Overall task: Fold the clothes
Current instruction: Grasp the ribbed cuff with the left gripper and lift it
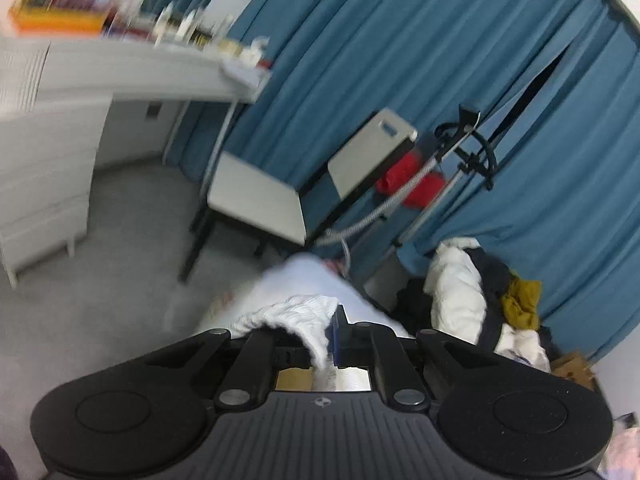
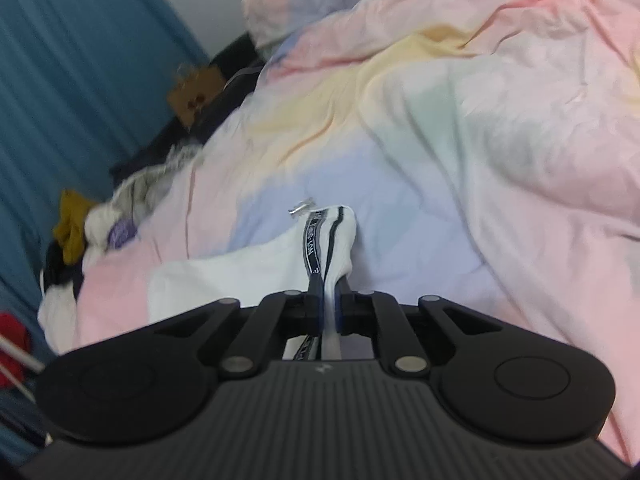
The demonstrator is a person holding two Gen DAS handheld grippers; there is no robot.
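In the left wrist view, a white garment (image 1: 296, 312) with a crinkled elastic edge drapes over my left gripper (image 1: 320, 340), which is shut on the cloth. One blue pad (image 1: 338, 332) shows; the other finger is hidden under the fabric. In the right wrist view, my right gripper (image 2: 330, 316) is shut on the same kind of white garment (image 2: 240, 276), pinching a corner with a dark lettered band (image 2: 312, 240) and a small metal clip (image 2: 300, 206). The cloth spreads left over the pastel duvet (image 2: 480, 140).
A pile of white, dark and mustard clothes (image 1: 472, 288) lies by the blue curtain (image 1: 400, 60). Beyond stand a folding chair (image 1: 256, 200), a cluttered white desk (image 1: 140, 72), drawers (image 1: 40, 184) and a stand with red items (image 1: 416, 184). Grey carpet lies to the left.
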